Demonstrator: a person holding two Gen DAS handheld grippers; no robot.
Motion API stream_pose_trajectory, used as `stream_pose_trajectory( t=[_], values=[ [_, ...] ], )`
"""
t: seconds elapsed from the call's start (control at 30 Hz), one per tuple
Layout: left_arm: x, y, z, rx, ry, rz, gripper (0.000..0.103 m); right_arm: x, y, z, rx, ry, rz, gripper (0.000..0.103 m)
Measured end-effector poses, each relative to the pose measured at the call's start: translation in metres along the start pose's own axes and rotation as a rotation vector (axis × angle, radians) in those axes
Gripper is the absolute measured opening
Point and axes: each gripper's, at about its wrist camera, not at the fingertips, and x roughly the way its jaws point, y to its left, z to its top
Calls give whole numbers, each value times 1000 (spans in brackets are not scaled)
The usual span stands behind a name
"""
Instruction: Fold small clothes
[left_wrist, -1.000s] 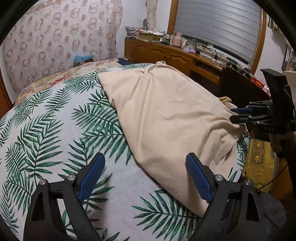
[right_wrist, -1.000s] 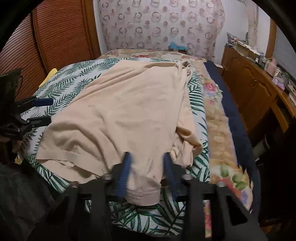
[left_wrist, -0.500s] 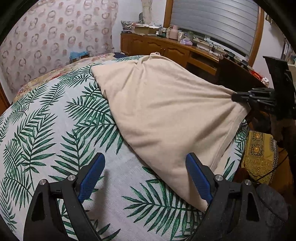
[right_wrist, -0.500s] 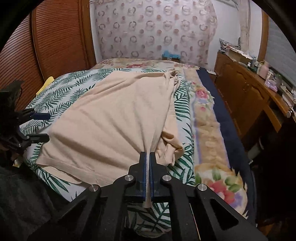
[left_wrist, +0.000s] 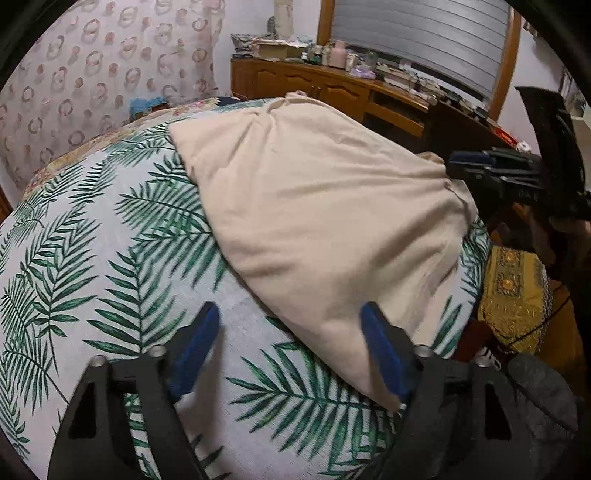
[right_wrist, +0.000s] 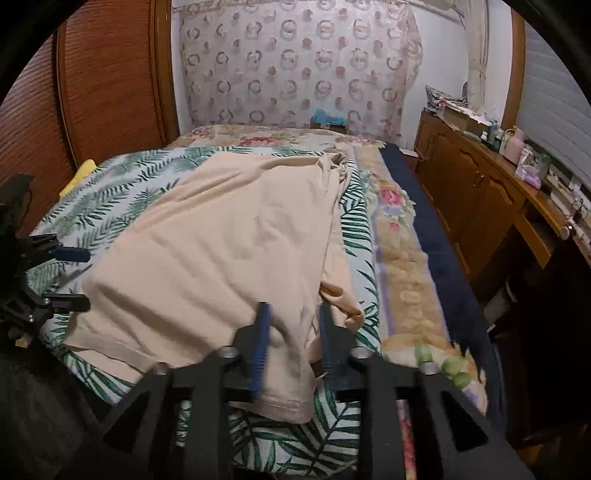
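Both tongs (left_wrist: 288, 345) (right_wrist: 291, 345) parted, straddling beige garment (right_wrist: 221, 251) hem.

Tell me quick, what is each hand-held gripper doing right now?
Left hand-held gripper: open, holding nothing, above the leaf-print bedspread.
Right hand-held gripper: open, its fingers either side of the beige shirt's near edge, not pinching it.

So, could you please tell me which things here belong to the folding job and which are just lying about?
Job in hand:
- beige garment
- palm-leaf sheet it lies on
- left gripper, jaws open
- right gripper, jaws open astride the garment's edge

Lying about:
- floral blanket
- cluttered wooden sideboard
- yellow patterned cloth
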Motion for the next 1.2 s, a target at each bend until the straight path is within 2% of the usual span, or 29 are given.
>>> stream_pose_trajectory(
  t=[0.03, 0.13, 0.2, 0.27, 0.4, 0.5, 0.53, 0.57, 0.6, 0.63, 0.67, 0.7, 0.73, 0.83, 1.0, 1.2],
  values=[
    [0, -1, -1, 5, 7, -5, 65, 2, -1, -2, 0, 7, 4, 55],
    [0, -5, -4, 15, 19, -28, 58, 7, -5, -8, 8, 42, -6, 60],
    [-2, -7, -5, 20, 20, -41, 51, 12, -9, -12, 31, 68, 15, 60],
    [-3, -9, -5, 23, 22, -51, 50, 20, -13, -16, 68, 101, 38, 60],
    [-3, -10, -5, 20, 21, -69, 48, 25, -11, -20, 93, 124, 147, 60],
    [-2, -10, -4, 15, 20, -87, 47, 26, -6, -21, 70, 115, 147, 60],
    [-2, -11, -4, 16, 20, -92, 40, 26, -7, -21, 69, 112, 154, 59],
    [-2, -12, -3, 18, 19, -97, 36, 27, -7, -20, 69, 108, 160, 56],
    [-1, -12, -3, 16, 19, -99, 30, 26, -11, -21, 68, 103, 165, 49],
    [-1, -11, -2, 15, 21, -101, 21, 28, -13, -20, 66, 98, 174, 39],
    [0, -10, -2, 10, 22, -102, 16, 29, -14, -19, 67, 96, 184, 34],
    [0, -8, -1, 3, 23, -108, 10, 30, -13, -19, 71, 96, 197, 18],
    [0, -6, 0, -4, 24, -120, 8, 31, -14, -20, 74, 93, 219, 13],
    [-6, -3, 3, -12, -3, -124, 5, 29, -14, -20, 68, 68, 231, 9],
    [-26, 5, 21, -33, -95, -112, 4, 4, -25, -8, 95, -44, 244, 9],
    [-39, 26, 67, -46, -190, -77, 4, -7, -30, 33, 68, -154, 224, 8]
  ],
)
